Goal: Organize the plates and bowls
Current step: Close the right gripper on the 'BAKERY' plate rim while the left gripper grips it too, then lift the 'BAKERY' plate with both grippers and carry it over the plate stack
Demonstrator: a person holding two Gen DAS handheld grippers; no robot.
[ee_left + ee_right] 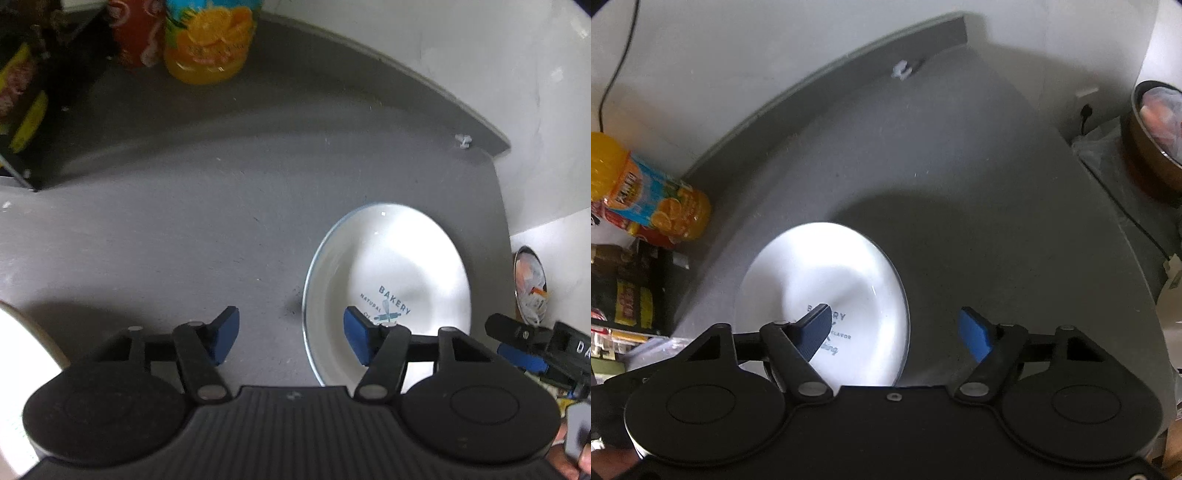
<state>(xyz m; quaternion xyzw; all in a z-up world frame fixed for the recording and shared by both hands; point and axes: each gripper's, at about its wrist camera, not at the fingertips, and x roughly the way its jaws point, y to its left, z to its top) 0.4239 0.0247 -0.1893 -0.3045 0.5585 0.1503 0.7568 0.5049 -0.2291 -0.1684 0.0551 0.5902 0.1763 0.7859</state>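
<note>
White enamel with a thin blue rim, the plate [388,273] lay flat on the grey counter [207,236], near the counter's right edge, printed with "BAKERY" and "NATURAL" lettering and holding nothing. The left gripper [291,336] hovered above the counter with its blue-padded fingers spread wide and empty; its right finger overlapped the plate's near-left edge in the left wrist view, though whether it touched could not be told. The right gripper [899,334] was likewise released, fingers wide apart and grasping nothing, its left finger over the plate [823,295] and its right finger over bare counter [979,221].

At the back, against the white wall [443,55], stood an orange juice bottle [208,40] filled with orange liquid, with a red container [136,33] just beside it. Off the counter's right edge, a metal bowl [1156,136] held pale, pinkish contents too blurred to identify. Another white, tan-edged object [22,354] showed at the left wrist view's lower left, mostly cut off.
</note>
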